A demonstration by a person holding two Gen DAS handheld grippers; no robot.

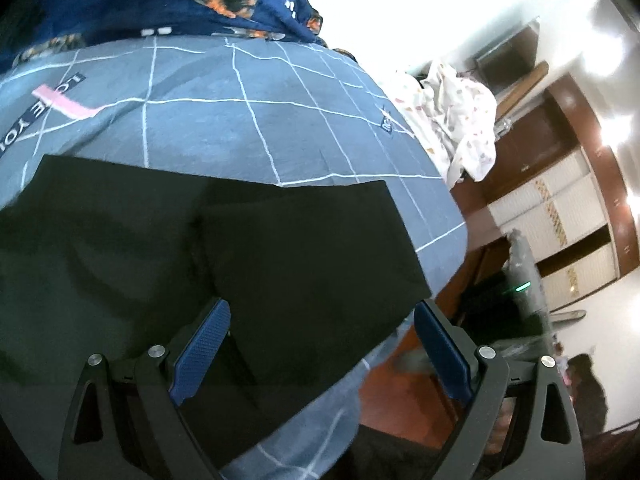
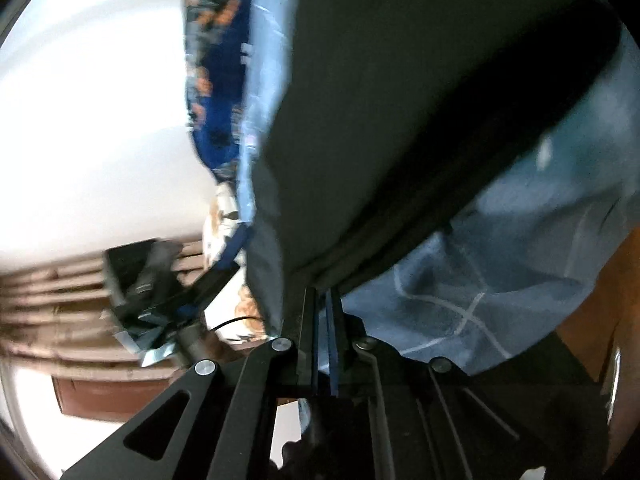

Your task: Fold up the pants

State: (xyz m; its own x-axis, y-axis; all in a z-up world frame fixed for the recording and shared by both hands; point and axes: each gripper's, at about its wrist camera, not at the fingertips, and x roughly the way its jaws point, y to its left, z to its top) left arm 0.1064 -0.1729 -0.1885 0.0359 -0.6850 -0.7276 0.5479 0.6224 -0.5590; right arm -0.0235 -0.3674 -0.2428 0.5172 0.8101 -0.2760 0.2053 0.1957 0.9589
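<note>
Pants [image 1: 200, 248] spread flat, lower centre of left view, on grid-pattern bed sheet [image 1: 240, 92]. Left gripper [image 1: 320, 344]: jaws wide apart, hovering above cloth, empty. Right gripper [image 2: 325, 304]: jaws clamped on pants edge, lower centre. Step: mid-fold. Next: carry pinched edge across, align, release.

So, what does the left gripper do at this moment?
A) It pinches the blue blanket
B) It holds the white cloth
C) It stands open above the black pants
C: the left gripper has its jaws wide apart over the black pants, and its pads press nothing.
</note>
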